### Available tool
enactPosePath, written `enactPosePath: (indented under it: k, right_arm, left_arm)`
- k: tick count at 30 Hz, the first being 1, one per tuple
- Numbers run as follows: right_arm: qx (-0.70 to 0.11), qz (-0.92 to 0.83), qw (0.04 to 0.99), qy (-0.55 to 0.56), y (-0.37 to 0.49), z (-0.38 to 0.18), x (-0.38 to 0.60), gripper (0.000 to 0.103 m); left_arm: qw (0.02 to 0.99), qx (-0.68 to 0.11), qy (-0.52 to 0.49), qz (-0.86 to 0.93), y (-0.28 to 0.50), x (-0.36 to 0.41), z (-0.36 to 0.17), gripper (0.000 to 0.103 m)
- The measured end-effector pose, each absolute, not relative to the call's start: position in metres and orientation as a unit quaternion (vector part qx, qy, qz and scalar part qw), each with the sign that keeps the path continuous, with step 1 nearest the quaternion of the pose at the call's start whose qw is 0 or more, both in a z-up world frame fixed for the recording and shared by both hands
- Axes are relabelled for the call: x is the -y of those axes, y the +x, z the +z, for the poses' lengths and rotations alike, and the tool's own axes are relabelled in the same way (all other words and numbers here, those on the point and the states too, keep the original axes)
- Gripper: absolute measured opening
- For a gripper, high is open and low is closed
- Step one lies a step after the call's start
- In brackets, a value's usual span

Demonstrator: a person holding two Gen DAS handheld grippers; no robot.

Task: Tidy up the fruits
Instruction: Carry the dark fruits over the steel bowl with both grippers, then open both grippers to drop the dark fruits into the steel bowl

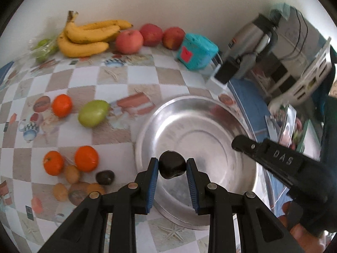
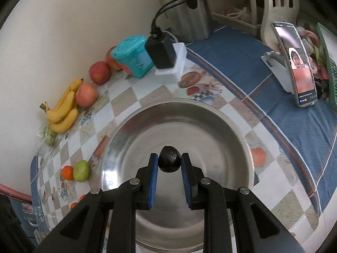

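My left gripper is shut on a dark round fruit, held over the near left rim of the steel bowl. My right gripper is shut on another dark round fruit above the middle of the steel bowl, and its black body shows at the right of the left wrist view. Three oranges, a green fruit, small brown fruits and one dark fruit lie on the checked tablecloth to the left.
Bananas, three red apples and bagged green fruit line the back wall. A teal box, a black plug adapter on a white block, a steel kettle and a propped phone stand right of them.
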State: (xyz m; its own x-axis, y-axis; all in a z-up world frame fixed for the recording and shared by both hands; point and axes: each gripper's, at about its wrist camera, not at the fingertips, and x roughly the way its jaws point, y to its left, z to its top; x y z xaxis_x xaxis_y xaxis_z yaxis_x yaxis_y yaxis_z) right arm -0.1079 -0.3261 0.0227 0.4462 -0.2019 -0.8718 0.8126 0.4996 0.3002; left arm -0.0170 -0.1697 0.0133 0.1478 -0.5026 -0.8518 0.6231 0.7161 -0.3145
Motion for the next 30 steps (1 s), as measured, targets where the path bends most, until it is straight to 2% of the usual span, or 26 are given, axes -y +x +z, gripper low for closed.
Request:
enactPosePath:
  k: [14, 18, 22, 30]
  right_arm:
    - [-0.439, -0.312, 0.743, 0.396, -0.103, 0.000, 0.322, 0.024]
    - [-0.442, -0.312, 0.743, 0.394, -0.102, -0.001, 0.322, 0.024]
    - [-0.441, -0.313, 0.744, 0.392, -0.102, 0.000, 0.322, 0.032]
    - [-0.436, -0.314, 0.747, 0.391, -0.104, 0.004, 0.322, 0.032]
  left_arm:
    - [0.747, -0.545, 0.080, -0.372, -0.021, 0.176, 0.003, 0.031]
    - [0.747, -0.544, 0.080, -0.373, -0.021, 0.177, 0.003, 0.036]
    - [0.749, -0.543, 0.078, -0.373, -0.021, 0.177, 0.006, 0.036]
    - [0.754, -0.550, 0.056, -0.355, -0.005, 0.163, 0.007, 0.040]
